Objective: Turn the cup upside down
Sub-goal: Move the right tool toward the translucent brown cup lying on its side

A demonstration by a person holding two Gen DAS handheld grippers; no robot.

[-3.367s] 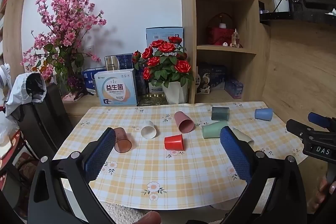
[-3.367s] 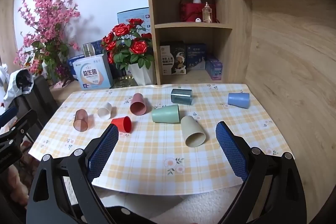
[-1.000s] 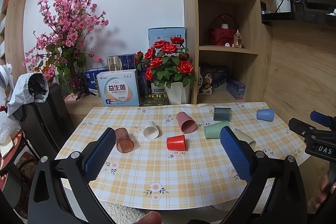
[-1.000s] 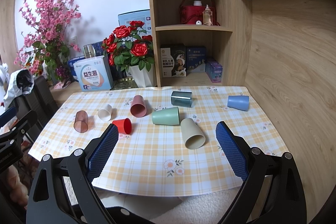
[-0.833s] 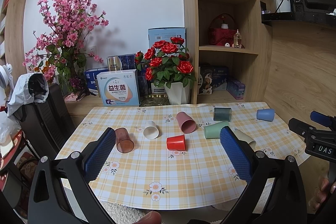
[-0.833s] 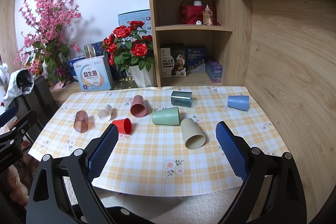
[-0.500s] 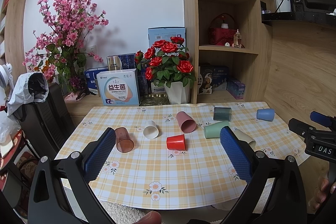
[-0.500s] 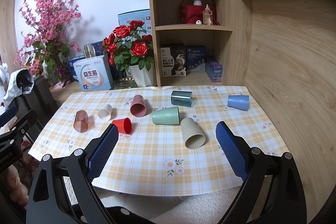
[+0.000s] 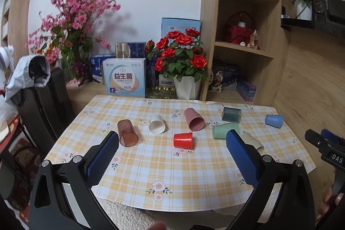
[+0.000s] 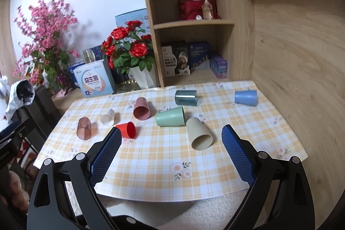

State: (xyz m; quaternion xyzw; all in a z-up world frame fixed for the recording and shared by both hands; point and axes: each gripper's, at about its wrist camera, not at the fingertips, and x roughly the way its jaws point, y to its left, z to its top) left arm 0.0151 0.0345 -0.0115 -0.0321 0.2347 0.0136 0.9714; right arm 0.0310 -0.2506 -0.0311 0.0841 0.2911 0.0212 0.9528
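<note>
Several cups lie on their sides on the checked tablecloth (image 10: pixel 163 156): a beige cup (image 10: pixel 198 134), green cup (image 10: pixel 170 116), pink cup (image 10: pixel 141 111), red cup (image 10: pixel 126 130), white cup (image 10: pixel 107 118), clear brown cup (image 10: pixel 84 128), dark teal cup (image 10: pixel 186 97) and blue cup (image 10: pixel 246 97). My right gripper (image 10: pixel 170 139) is open and empty, just before the table's front edge, near the beige cup. My left gripper (image 9: pixel 172 143) is open and empty, back from the front edge; the red cup (image 9: pixel 183 140) lies between its fingers in that view.
A white pot of red roses (image 10: pixel 142 77), boxes (image 10: pixel 93 81) and a pink blossom plant (image 10: pixel 45 40) stand behind the table. A wooden shelf unit (image 10: pixel 194 23) rises at the back right. A dark chair (image 9: pixel 43 105) stands at the left. The wooden wall (image 10: pixel 301 57) is right.
My right gripper has moved forward and tilted down toward the table; the cups look larger and nearer. My left gripper has stayed still. No cup has moved.
</note>
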